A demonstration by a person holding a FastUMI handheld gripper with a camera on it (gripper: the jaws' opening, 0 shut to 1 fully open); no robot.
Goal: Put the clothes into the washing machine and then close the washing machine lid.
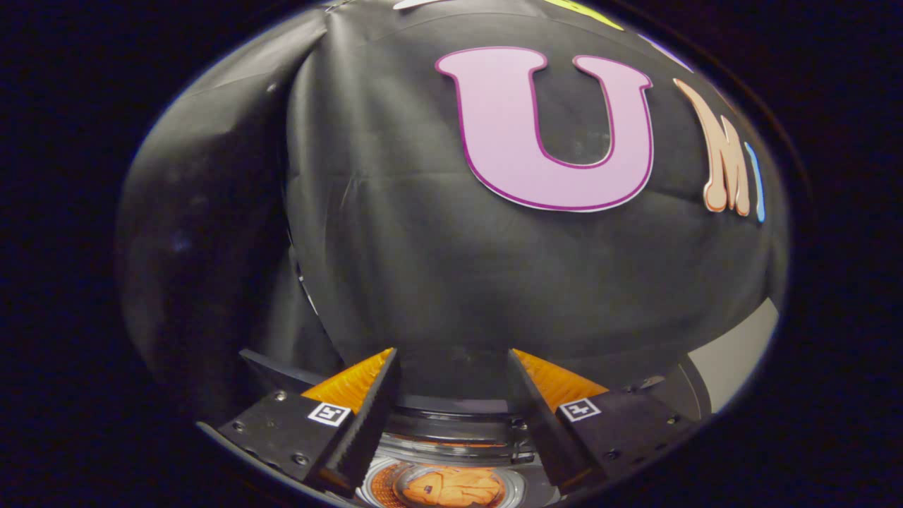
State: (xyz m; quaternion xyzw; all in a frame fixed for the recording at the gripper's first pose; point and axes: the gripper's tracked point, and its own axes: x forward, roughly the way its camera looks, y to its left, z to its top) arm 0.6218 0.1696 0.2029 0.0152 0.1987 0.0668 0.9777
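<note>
1. Here the tool (451, 367) stands with its two fingers (367, 416) spread well apart, and nothing lies between them or is held by them.
2. Below and between the fingers sits the washing machine (451, 423), seen from above as a dark, rounded top with a ring-shaped rim around its opening.
3. Down inside the opening, an orange garment (455, 487) lies crumpled in the drum, beneath the gap between the fingers and apart from both of them.
4. A clear, curved band (451, 446) runs across just above the garment at the far side of the opening; whether it is the lid or part of the rim cannot be told, so the lid's position is unclear.
5. Beyond the fingertips hangs the black cloth wall (423, 247) of the booth, creased and draped, with a fold running down behind the finger on the left.
6. A pale surface (737, 353) shows past the machine's edge, beyond the finger on the right.
7. Each finger carries a small square marker (329, 413) on its outer block.
</note>
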